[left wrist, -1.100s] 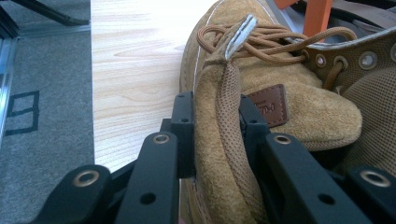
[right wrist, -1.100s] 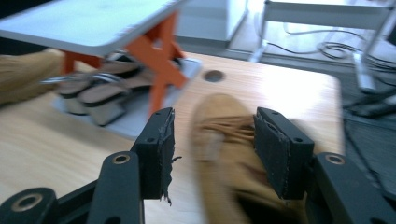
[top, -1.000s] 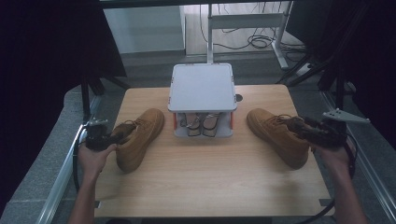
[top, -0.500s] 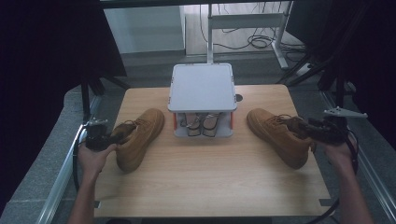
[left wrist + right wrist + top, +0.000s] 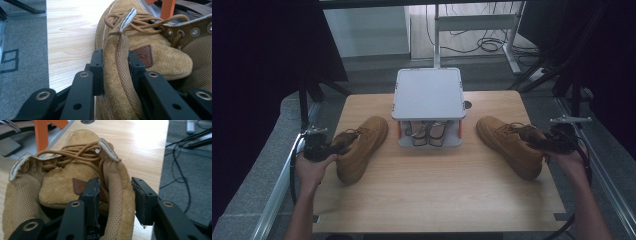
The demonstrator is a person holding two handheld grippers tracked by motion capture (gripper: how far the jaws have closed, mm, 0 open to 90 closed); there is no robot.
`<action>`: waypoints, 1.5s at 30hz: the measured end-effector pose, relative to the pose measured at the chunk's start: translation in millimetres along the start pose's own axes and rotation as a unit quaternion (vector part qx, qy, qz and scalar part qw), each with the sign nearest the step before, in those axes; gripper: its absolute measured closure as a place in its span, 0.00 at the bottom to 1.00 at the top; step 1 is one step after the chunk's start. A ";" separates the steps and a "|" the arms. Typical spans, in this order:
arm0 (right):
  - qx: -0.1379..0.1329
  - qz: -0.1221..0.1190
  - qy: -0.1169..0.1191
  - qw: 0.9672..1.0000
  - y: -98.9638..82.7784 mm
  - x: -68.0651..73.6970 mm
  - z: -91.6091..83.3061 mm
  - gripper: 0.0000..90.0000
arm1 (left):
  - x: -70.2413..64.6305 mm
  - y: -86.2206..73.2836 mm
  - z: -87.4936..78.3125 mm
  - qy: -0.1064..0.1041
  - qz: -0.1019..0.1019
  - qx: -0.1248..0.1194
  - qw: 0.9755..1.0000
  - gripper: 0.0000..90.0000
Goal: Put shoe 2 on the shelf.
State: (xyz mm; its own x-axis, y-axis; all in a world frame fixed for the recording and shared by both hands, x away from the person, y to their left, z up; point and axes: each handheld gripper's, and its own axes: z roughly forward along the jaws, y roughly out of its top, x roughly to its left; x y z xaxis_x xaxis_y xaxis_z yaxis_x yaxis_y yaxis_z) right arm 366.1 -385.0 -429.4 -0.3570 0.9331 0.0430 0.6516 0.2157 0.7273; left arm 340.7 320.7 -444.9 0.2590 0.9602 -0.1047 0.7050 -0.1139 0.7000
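The left tongs (image 5: 113, 72) are clenched on the collar wall of the left tan suede lace-up boot (image 5: 359, 147), which lies on the pale wooden bench (image 5: 437, 190) near its left edge. The right tongs (image 5: 115, 200) straddle the collar wall of the right tan suede boot (image 5: 512, 145) near the bench's right edge; their jaws have just been closing, yet a gap is seen beside the outer jaw, so nothing is gripped. Farther back, a grey-topped rack (image 5: 428, 92) with footwear beneath is seen between the boots.
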 end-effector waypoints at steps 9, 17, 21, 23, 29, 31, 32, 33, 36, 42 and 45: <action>0.017 0.017 0.007 1.000 1.0 -4.7 1.8 0.79 | -0.3 7.2 1.0 -0.017 0.004 0.017 1.000 0.57; 0.021 0.026 0.003 0.999 2.4 -4.8 1.7 0.82 | -1.0 7.5 1.5 -0.004 0.002 0.031 0.999 0.73; 0.017 0.023 -0.002 1.000 1.8 -0.4 0.8 0.83 | 1.0 6.1 1.2 0.002 -0.001 0.024 1.000 0.83; 0.017 0.020 -0.005 1.000 1.9 1.9 0.1 0.84 | -0.7 5.7 0.9 0.005 0.002 0.020 1.000 0.84; 0.002 0.029 0.001 1.000 -0.3 2.6 -1.5 0.84 | -4.1 4.4 -0.7 0.005 -0.002 -0.002 1.000 0.85; -0.005 0.030 0.003 1.000 -0.5 3.4 -2.1 0.84 | -5.1 5.3 -1.4 0.000 -0.004 -0.010 1.000 0.85; -0.008 0.029 0.003 1.000 -0.4 4.2 -2.6 0.85 | -5.9 6.1 -2.0 -0.002 -0.003 -0.013 1.000 0.85; -0.012 0.028 0.002 1.000 -0.1 5.1 -3.1 0.85 | -7.2 7.0 -2.5 -0.002 -0.002 -0.017 1.000 0.85; -0.022 0.026 0.001 0.999 2.1 9.6 -4.7 0.85 | -11.5 10.9 -4.5 -0.004 0.003 -0.026 1.000 0.85; -0.038 0.019 -0.001 0.999 9.4 18.6 -8.1 0.85 | -18.1 20.0 -10.9 -0.013 0.014 -0.039 0.999 0.85; -0.043 0.012 -0.003 0.999 13.0 23.4 -9.9 0.85 | -17.6 22.3 -13.9 -0.018 0.014 -0.042 0.999 0.85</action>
State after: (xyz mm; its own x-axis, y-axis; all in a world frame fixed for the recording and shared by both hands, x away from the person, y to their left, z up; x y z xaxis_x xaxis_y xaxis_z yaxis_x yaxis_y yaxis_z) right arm 359.6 -363.2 -412.2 -0.3375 0.9396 0.0576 0.6002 0.1677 0.7821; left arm 342.7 304.8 -417.6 0.3023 0.9469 -0.1091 0.6403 -0.1170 0.7592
